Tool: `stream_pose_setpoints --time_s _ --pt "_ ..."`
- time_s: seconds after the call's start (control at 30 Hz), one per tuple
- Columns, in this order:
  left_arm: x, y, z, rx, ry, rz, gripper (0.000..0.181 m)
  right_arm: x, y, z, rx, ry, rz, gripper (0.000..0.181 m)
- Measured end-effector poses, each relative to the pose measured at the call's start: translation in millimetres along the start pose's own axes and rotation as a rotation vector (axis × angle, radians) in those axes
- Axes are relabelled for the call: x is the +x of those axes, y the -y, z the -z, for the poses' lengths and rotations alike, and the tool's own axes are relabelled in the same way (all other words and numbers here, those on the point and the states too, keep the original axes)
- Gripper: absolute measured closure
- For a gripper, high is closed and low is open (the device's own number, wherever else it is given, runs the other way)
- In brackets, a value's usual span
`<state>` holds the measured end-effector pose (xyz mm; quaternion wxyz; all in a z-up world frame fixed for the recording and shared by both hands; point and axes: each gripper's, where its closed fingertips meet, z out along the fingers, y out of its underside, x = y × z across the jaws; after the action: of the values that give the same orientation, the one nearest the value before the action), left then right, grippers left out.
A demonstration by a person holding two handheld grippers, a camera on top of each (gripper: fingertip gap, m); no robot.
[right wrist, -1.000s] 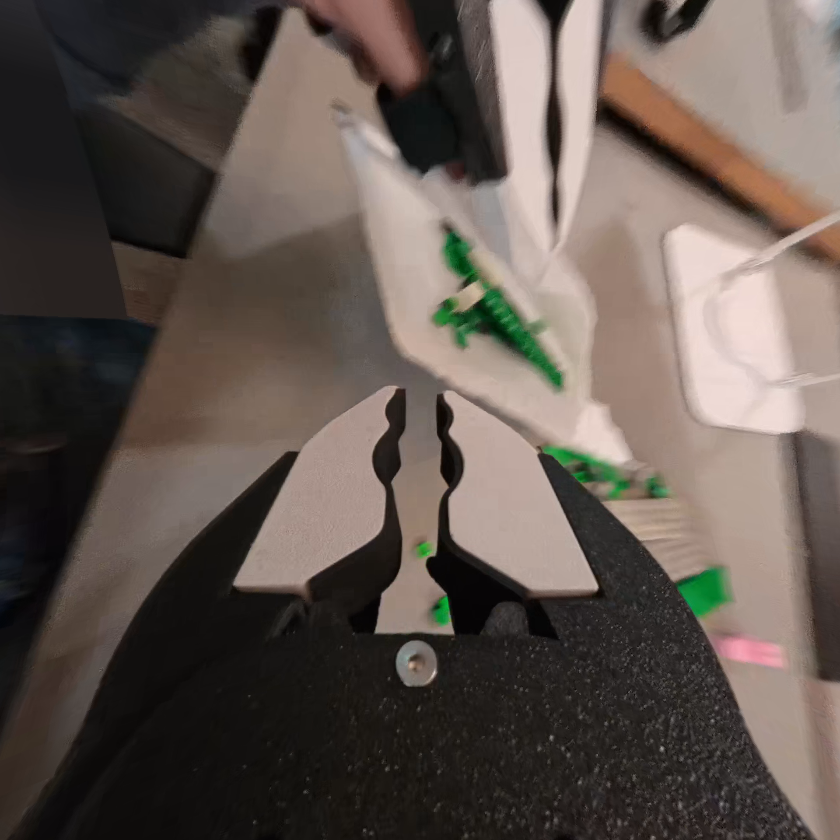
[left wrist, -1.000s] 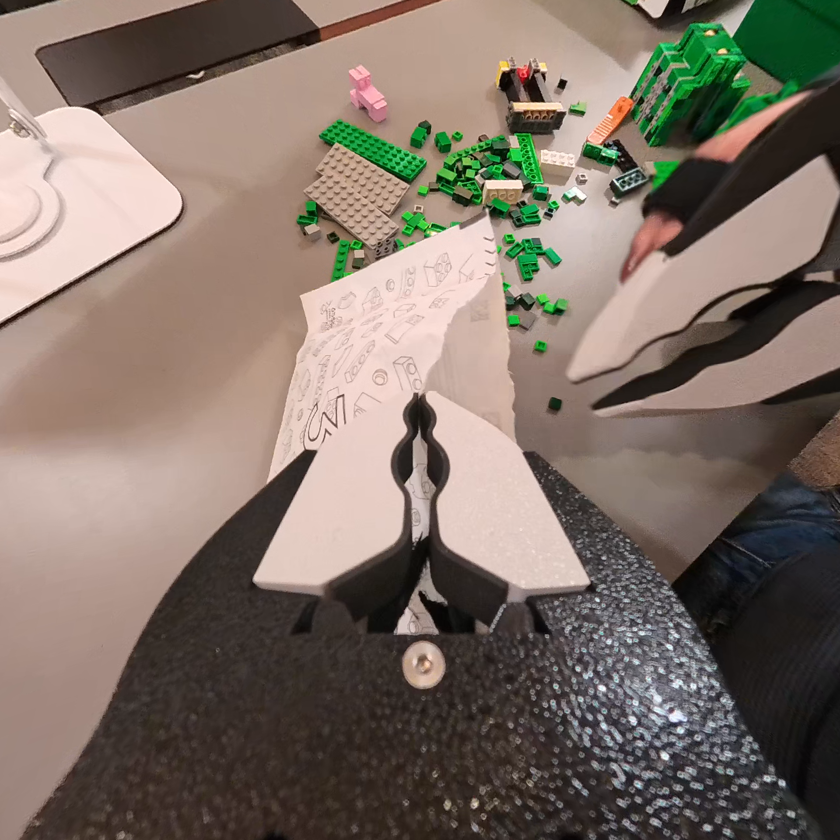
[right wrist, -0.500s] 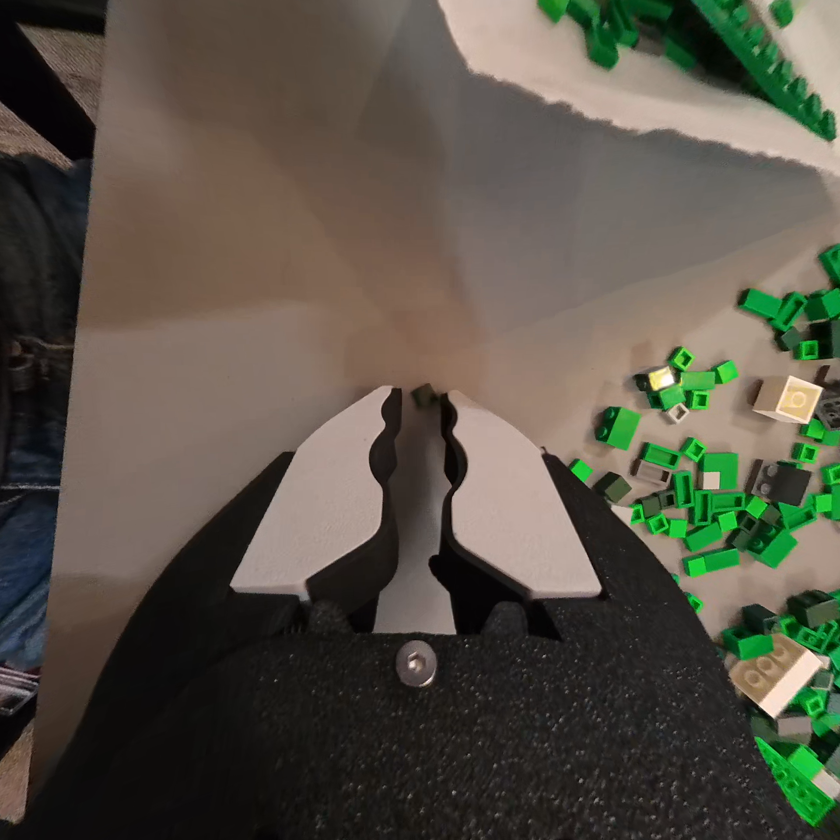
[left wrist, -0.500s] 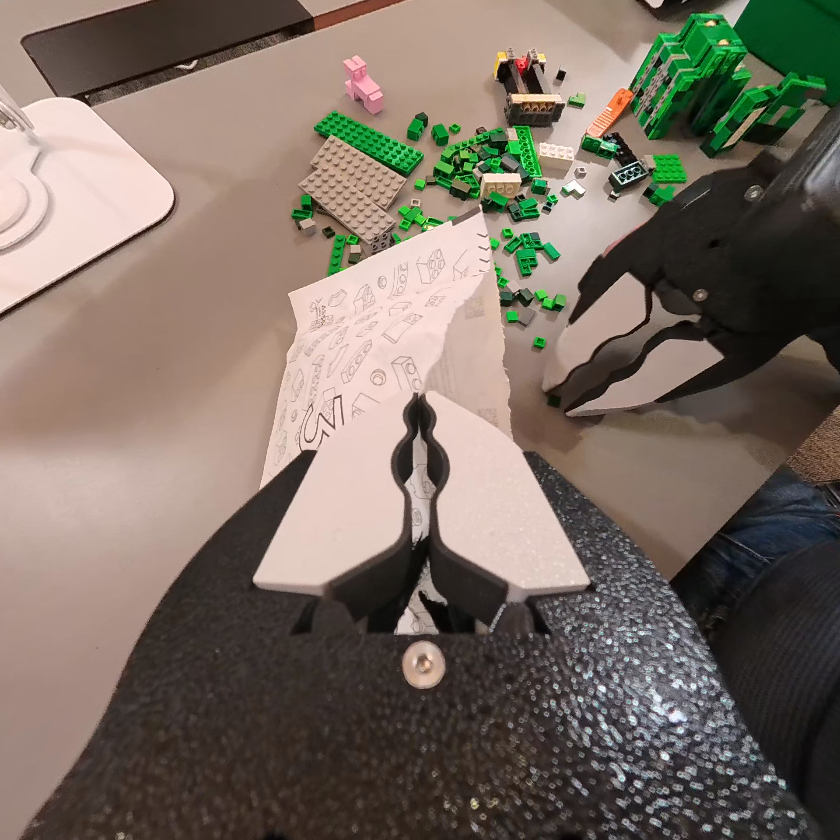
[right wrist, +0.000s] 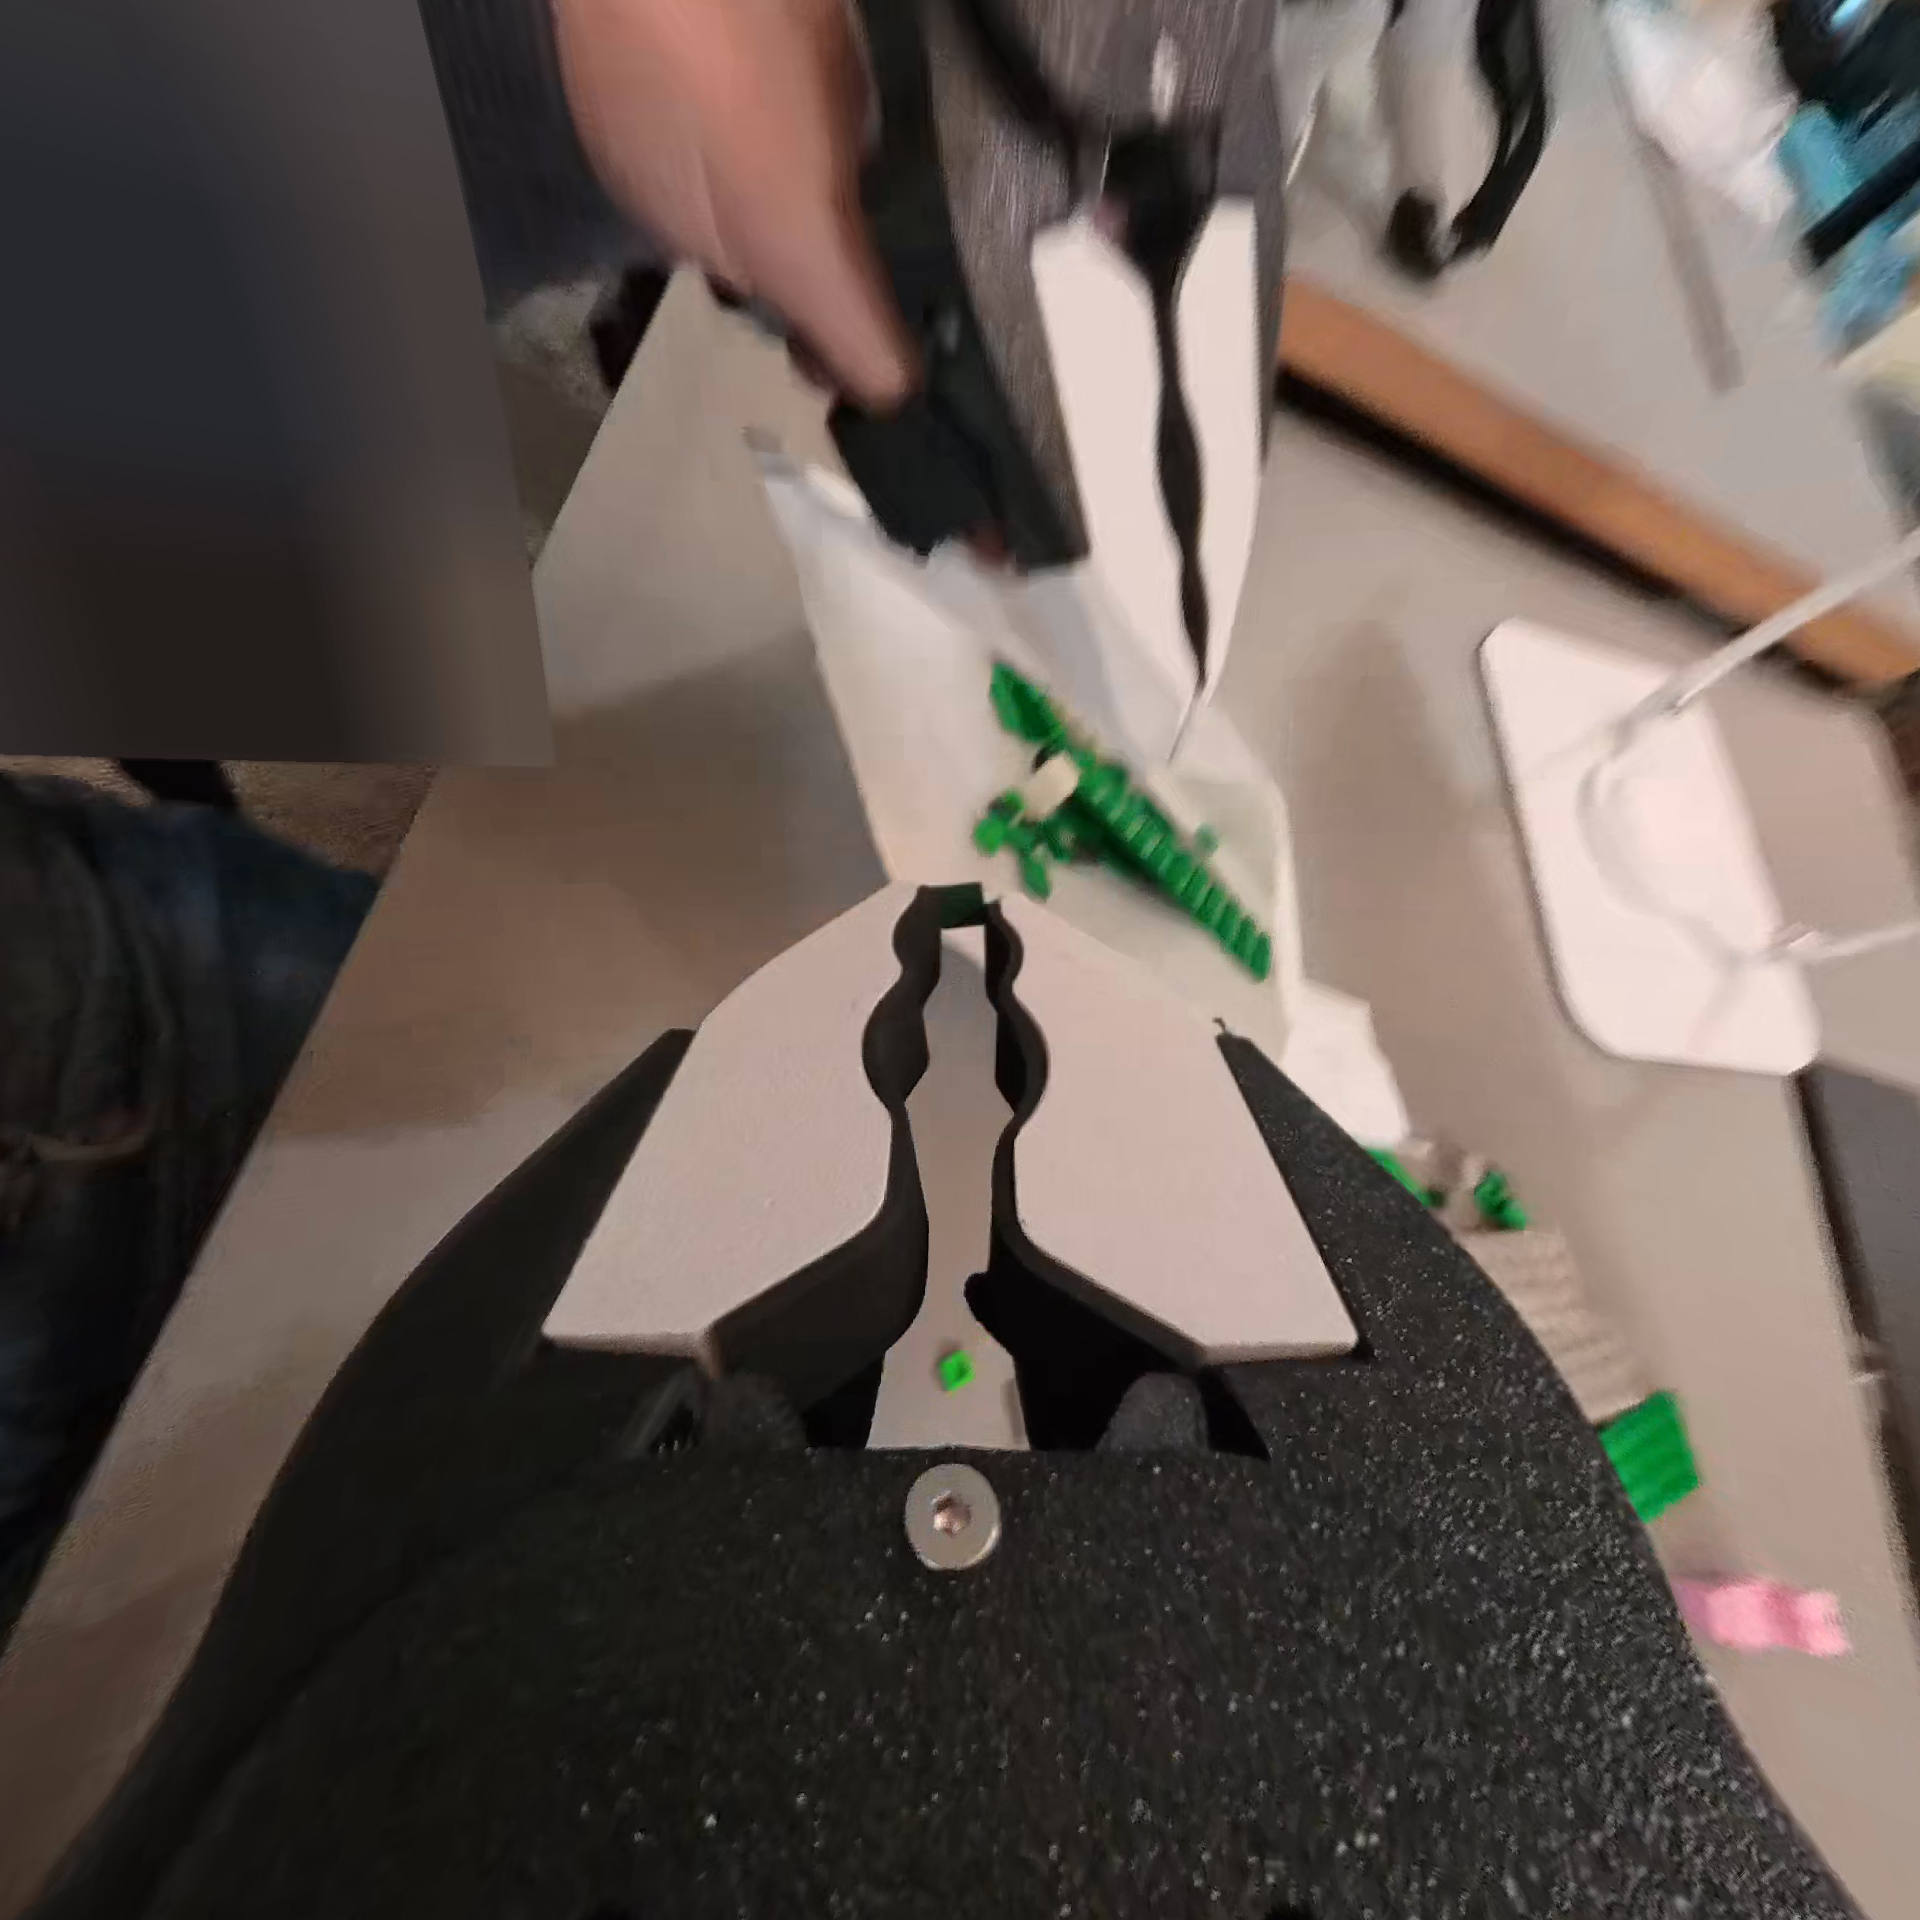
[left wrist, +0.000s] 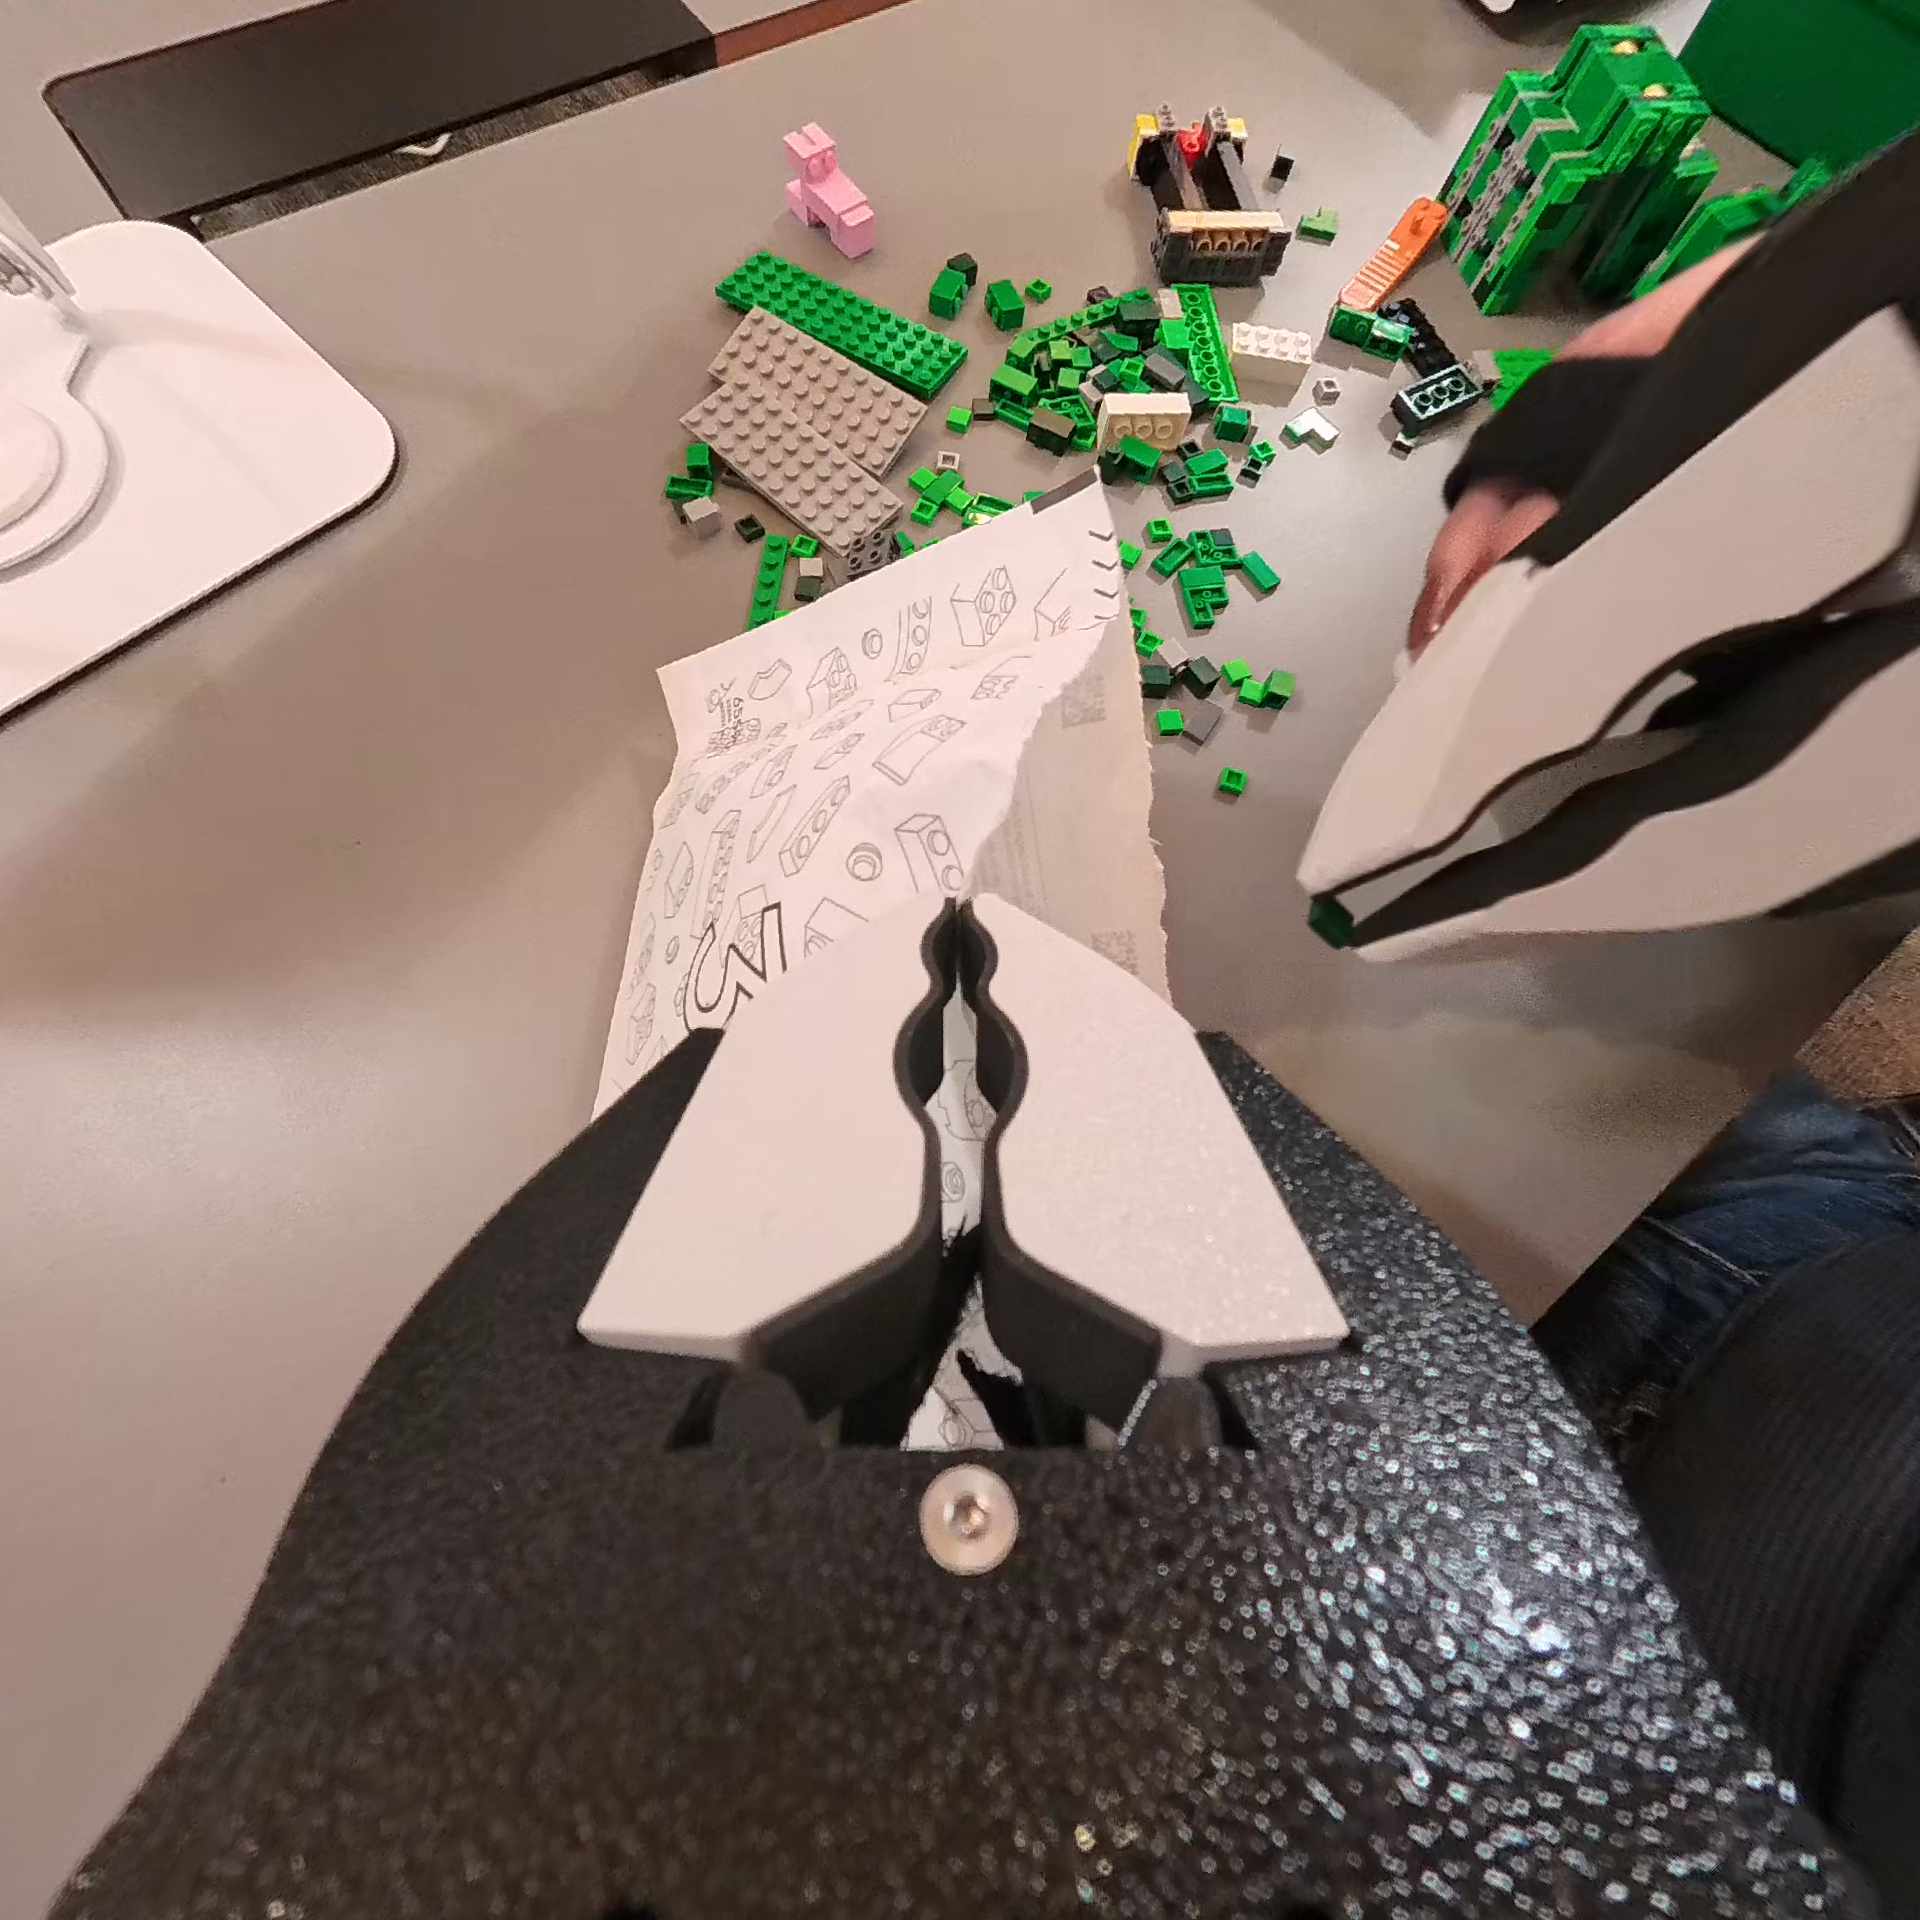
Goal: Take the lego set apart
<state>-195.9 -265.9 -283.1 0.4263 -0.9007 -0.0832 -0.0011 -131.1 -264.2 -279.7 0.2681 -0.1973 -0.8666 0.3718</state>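
Note:
My left gripper (left wrist: pixel 961 909) is shut on a torn white paper bag (left wrist: pixel 862 748) printed with brick drawings and holds it above the grey table. My right gripper (left wrist: pixel 1340 923) hovers to its right, shut on a small dark green brick (left wrist: pixel 1322 918) at its tips. In the right wrist view the right gripper (right wrist: pixel 961 904) holds that brick (right wrist: pixel 964 900) just in front of the bag's open mouth (right wrist: pixel 914 665). Several green bricks (right wrist: pixel 1122 842) lie inside the bag. The left gripper (right wrist: pixel 1200 675) shows above it, blurred.
A pile of loose green bricks (left wrist: pixel 1122 384), grey plates (left wrist: pixel 800 426), a green plate (left wrist: pixel 842 322), a pink pig (left wrist: pixel 826 203), a small black build (left wrist: pixel 1205 197), an orange separator (left wrist: pixel 1392 255) and a tall green model (left wrist: pixel 1558 156) lie beyond. A white stand base (left wrist: pixel 156 436) sits at the left. There is about 7 cm between the tips of the two grippers.
My right gripper dropped to the table, shut on the small dark green brick, then rose and swung toward the bag. The left gripper kept hold of the bag.

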Motion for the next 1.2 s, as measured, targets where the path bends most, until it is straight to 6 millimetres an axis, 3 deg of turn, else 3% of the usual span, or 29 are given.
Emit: stream_pose_setpoints --time_s 0.03,0.13,0.27,0.5,0.7,0.83,1.0,1.2 --pt "0 0 0 -0.001 0.001 -0.002 0.181 4 9 -2 0.022 -0.031 0.038 0.174" --pt "1 0 0 -0.001 0.002 -0.006 0.181 15 14 -17 -0.012 -0.108 0.103 0.173" --pt "1 2 2 0.007 0.003 -0.008 0.181 15 5 -30 -0.071 -0.104 0.107 0.151" --pt "-3 1 2 0.016 0.000 0.012 0.181 24 2 3 0.084 -0.099 0.022 0.154" --pt "-4 3 1 0.027 0.018 0.001 0.181 22 -40 24 0.149 0.024 -0.119 0.162" --pt "-1 3 -6 0.022 0.002 -0.005 0.181 22 -75 29 0.133 0.077 -0.227 0.179" --pt "0 2 -10 0.026 -0.020 0.002 0.181 20 -106 28 0.065 0.120 -0.311 0.180" --pt "-15 5 4 0.077 0.009 0.042 0.181 16 -131 30 -0.036 0.112 -0.306 0.180"
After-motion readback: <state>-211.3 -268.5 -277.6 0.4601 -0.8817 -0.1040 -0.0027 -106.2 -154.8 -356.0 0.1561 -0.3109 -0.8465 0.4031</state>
